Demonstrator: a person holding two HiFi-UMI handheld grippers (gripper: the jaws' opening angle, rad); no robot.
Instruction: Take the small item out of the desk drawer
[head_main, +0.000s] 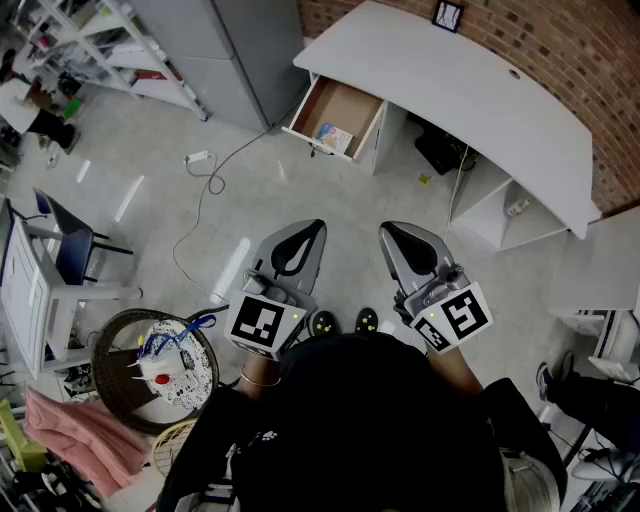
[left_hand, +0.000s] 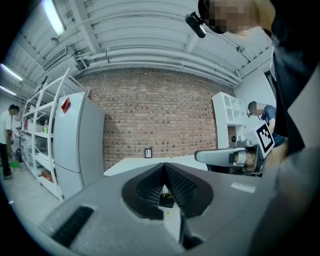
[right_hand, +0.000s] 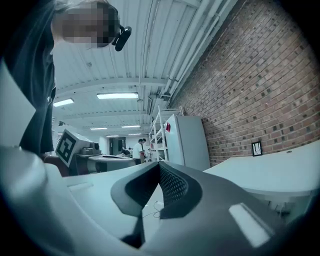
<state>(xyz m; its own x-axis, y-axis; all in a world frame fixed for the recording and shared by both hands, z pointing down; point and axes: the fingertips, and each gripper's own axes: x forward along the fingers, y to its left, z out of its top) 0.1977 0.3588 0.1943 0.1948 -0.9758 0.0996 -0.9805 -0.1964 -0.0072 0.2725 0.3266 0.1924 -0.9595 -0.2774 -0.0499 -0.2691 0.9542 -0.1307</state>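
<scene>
Two grippers in the head view, left gripper (head_main: 303, 238) and right gripper (head_main: 403, 240), sit side by side, well apart from the far desk (head_main: 450, 90). Its open drawer (head_main: 343, 104) holds the small item (head_main: 335, 137). Left gripper view: jaws pressed together, empty. Right gripper view: jaws pressed together, empty.

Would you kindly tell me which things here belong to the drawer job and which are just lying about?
For the job: desk, open drawer, colourful small item inside it, left hand-held gripper and right hand-held gripper, both shut and empty.
Lying about: floor cable, blue chair, pink cloth, small frame on the desk.
</scene>
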